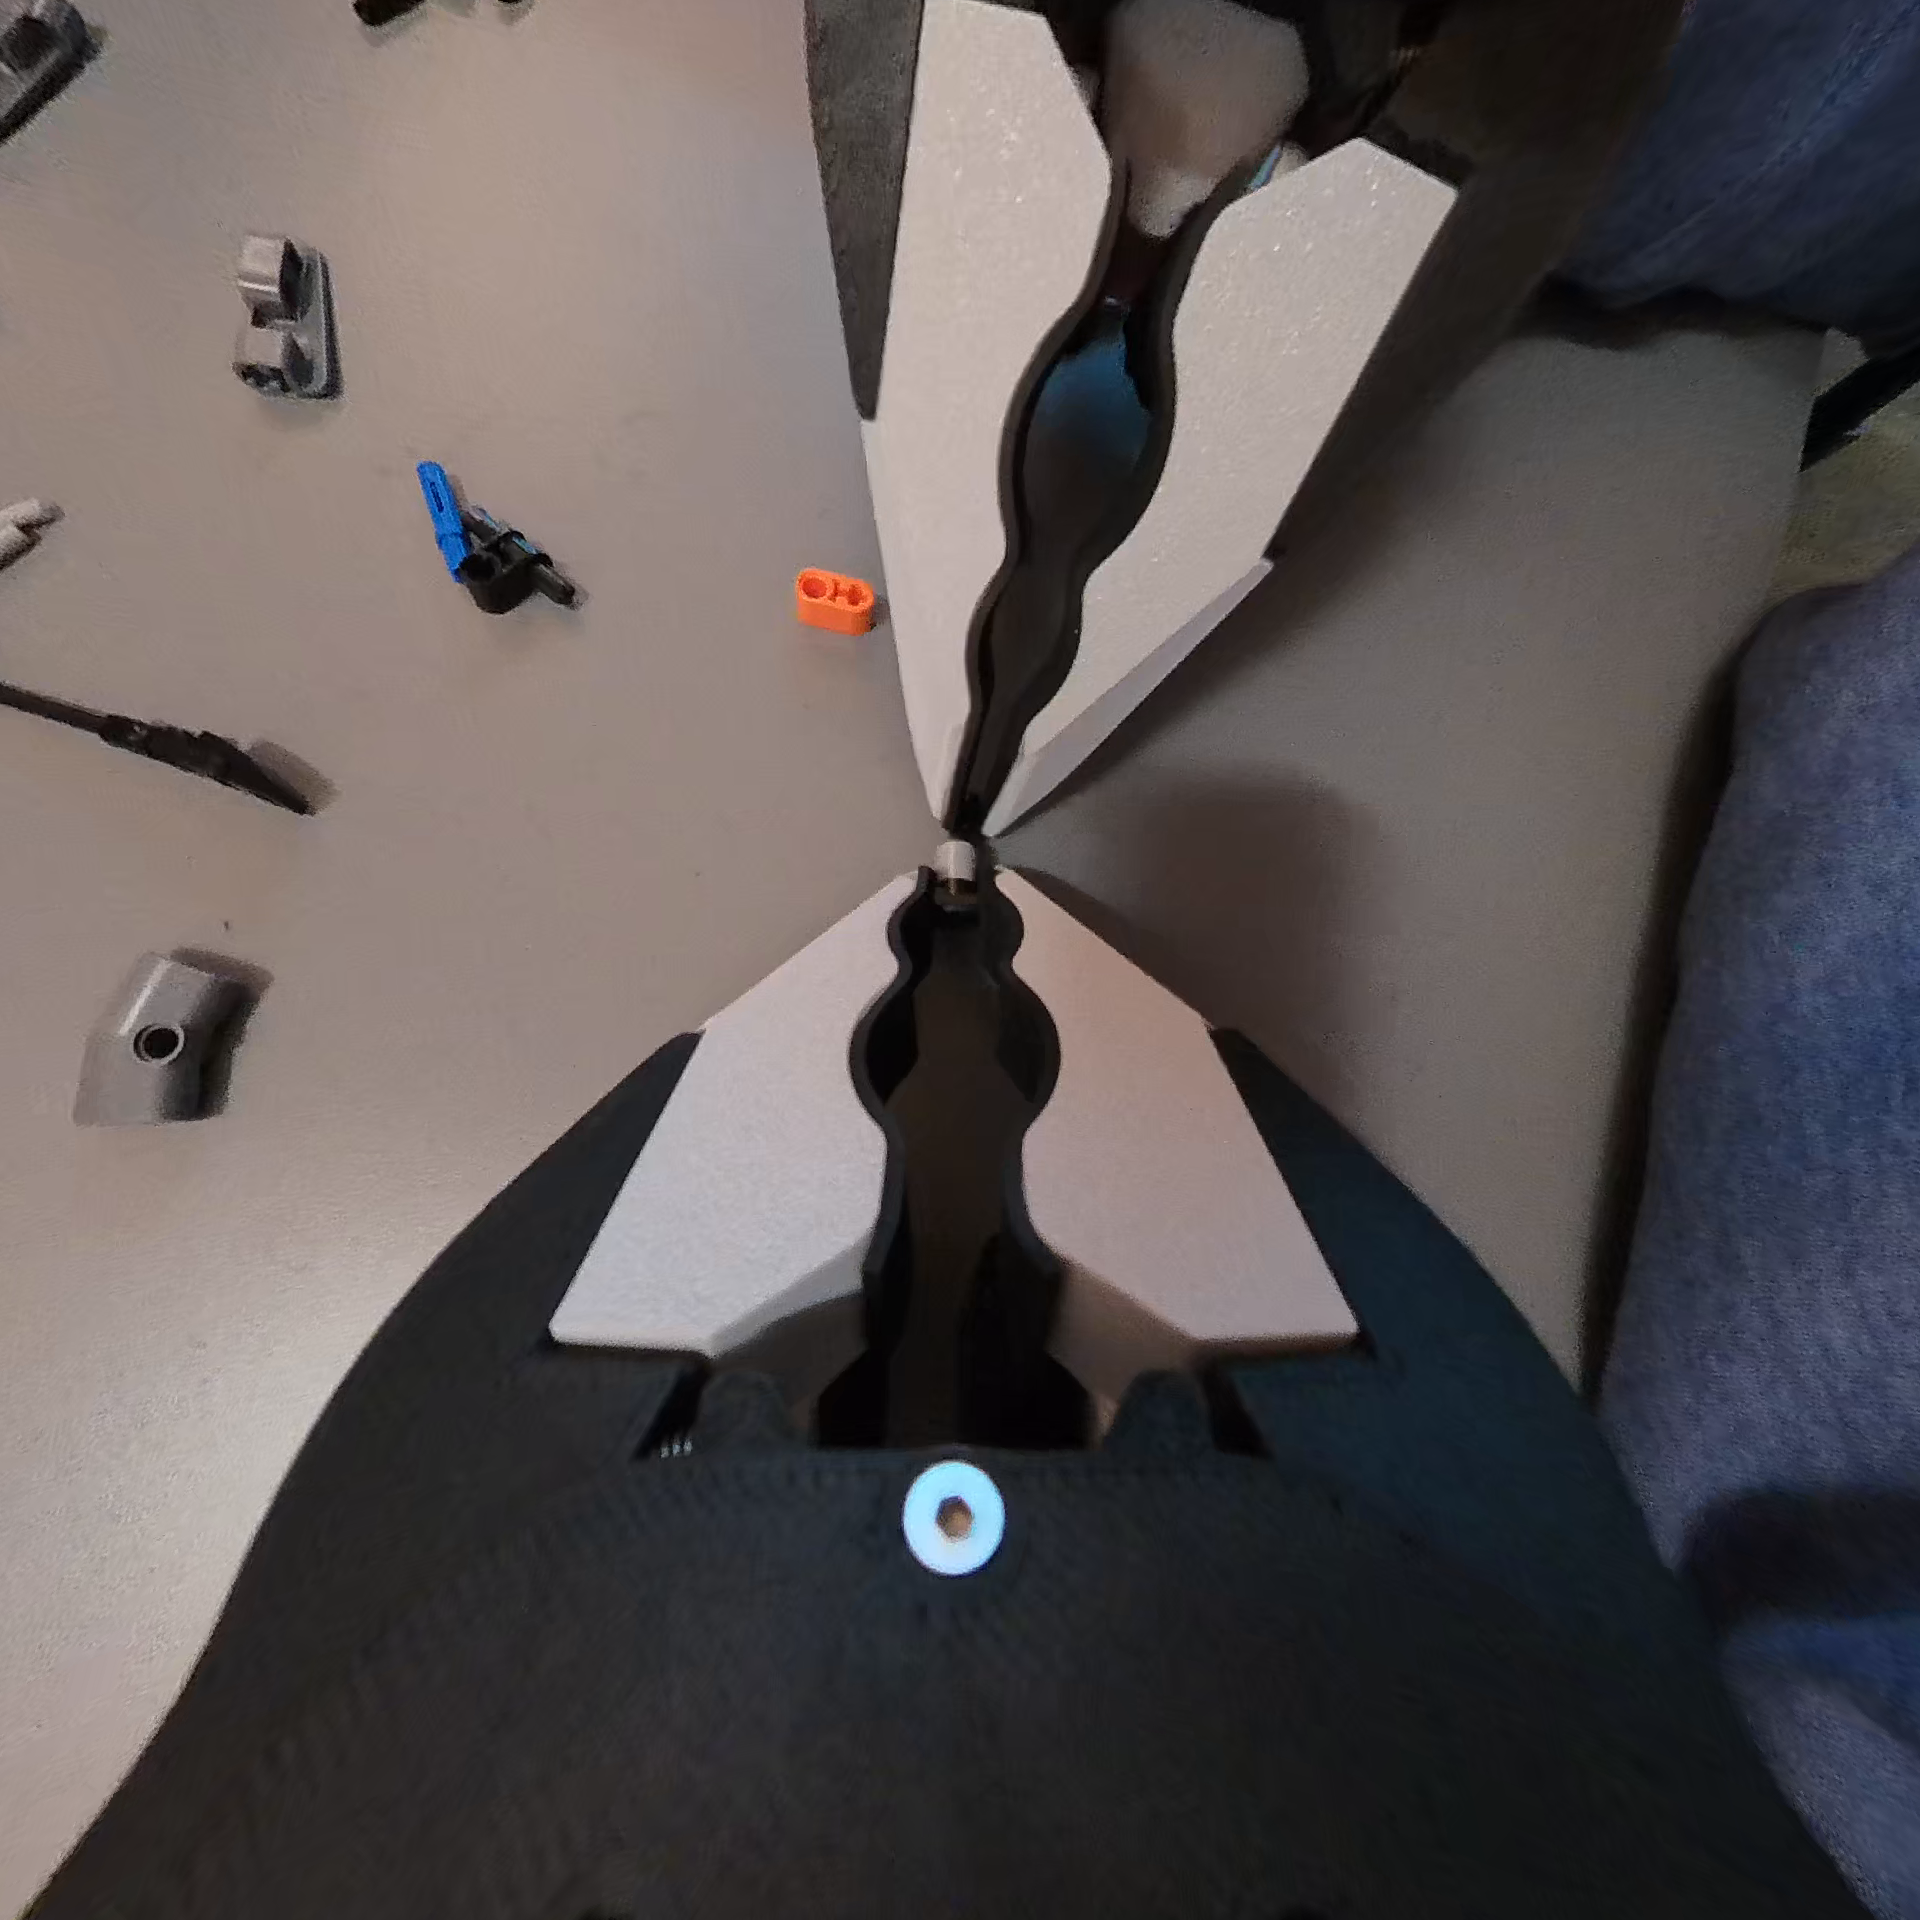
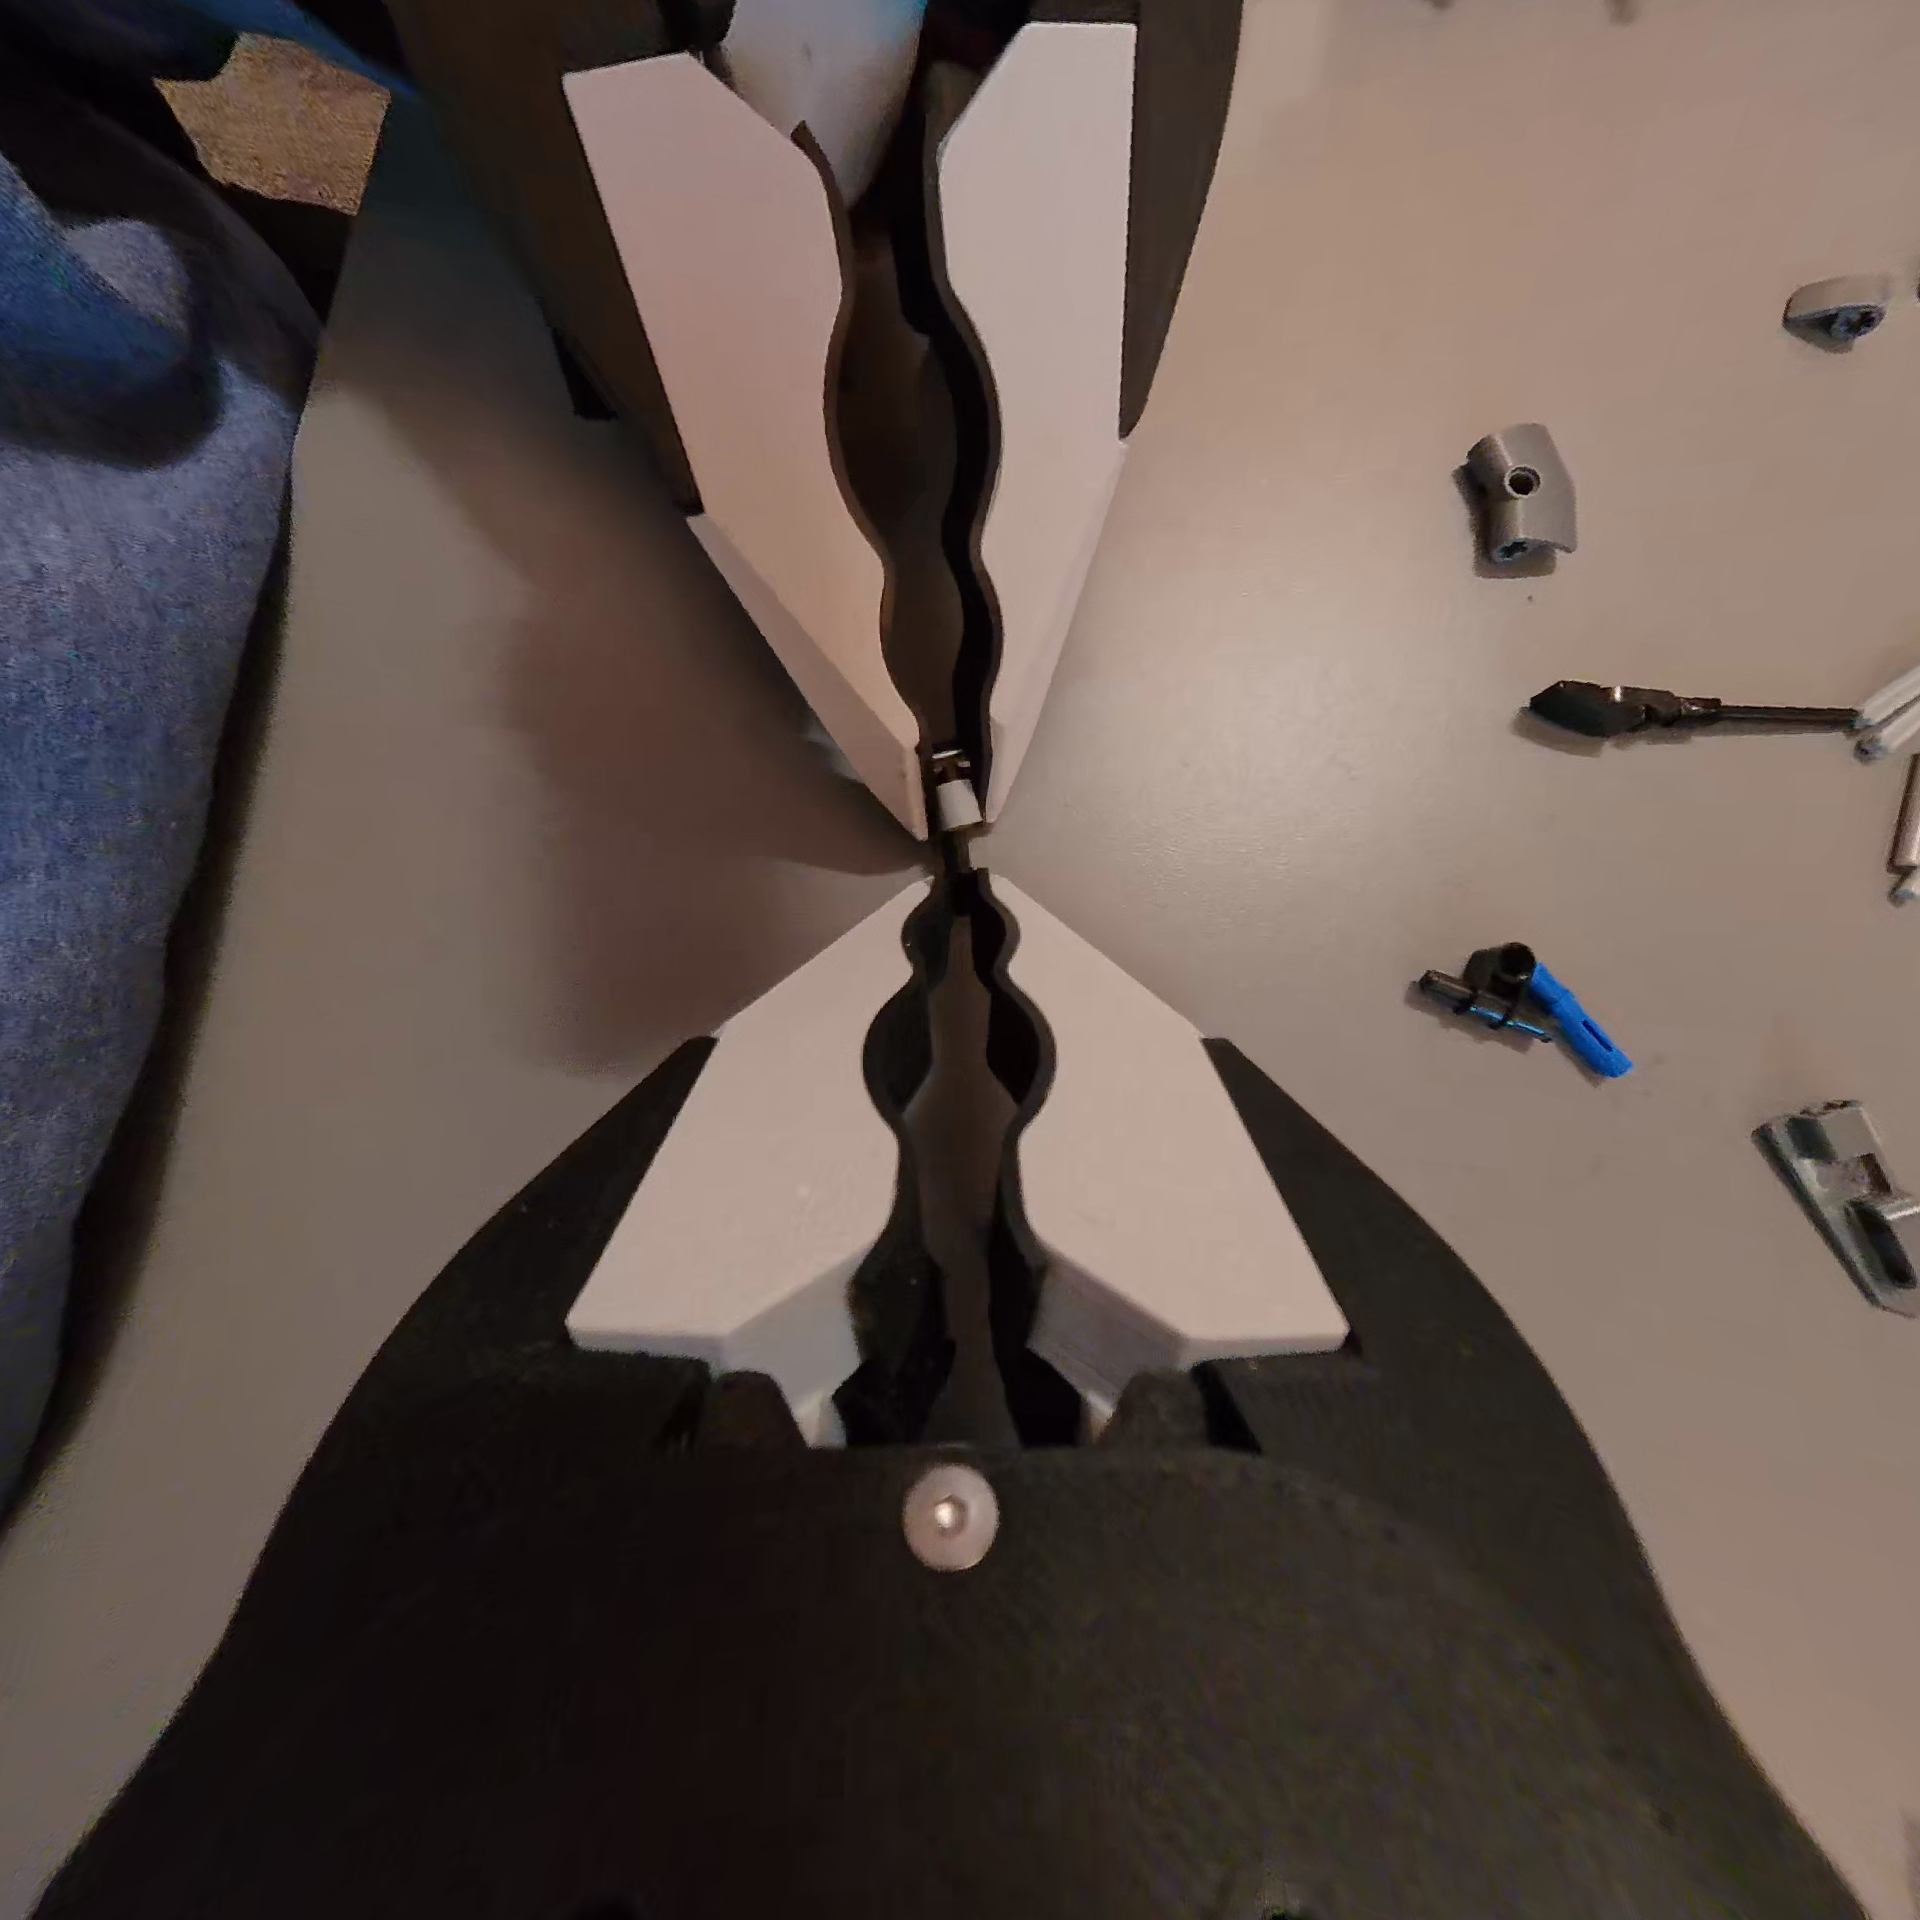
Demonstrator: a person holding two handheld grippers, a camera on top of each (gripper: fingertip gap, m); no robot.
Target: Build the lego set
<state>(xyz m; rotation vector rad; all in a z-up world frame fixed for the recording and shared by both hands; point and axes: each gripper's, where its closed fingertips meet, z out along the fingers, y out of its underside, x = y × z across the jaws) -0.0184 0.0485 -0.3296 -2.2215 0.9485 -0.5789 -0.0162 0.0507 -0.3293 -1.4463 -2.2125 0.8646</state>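
- Left gripper (image 1: 956, 883) clenched on a small grey bush (image 1: 956, 860) at its tips.
- Right gripper (image 2: 961, 883) tip to tip with it, clenched on a thin black pin (image 2: 957, 850) entering the bush.
- Judged early: one tiny join underway.
- Orange beam (image 1: 835, 600), blue-black connector (image 2: 1517, 1003), grey panels (image 1: 166, 1039) lie loose beside the claws.

My left gripper (image 1: 961, 883) is matt black plastic with a rough, grainy printed texture; its finger pads (image 1: 790, 1174) are smooth matt white plastic. A shiny metal screw (image 2: 951, 1519) sits in my right gripper (image 2: 961, 878), same black grain. The table (image 1: 520, 883) is smooth, matt grey. The orange piece (image 1: 834, 600) and blue pin (image 1: 442, 520) look like glossy plastic. Blue cloth (image 1: 1808, 935) is soft and fuzzy.
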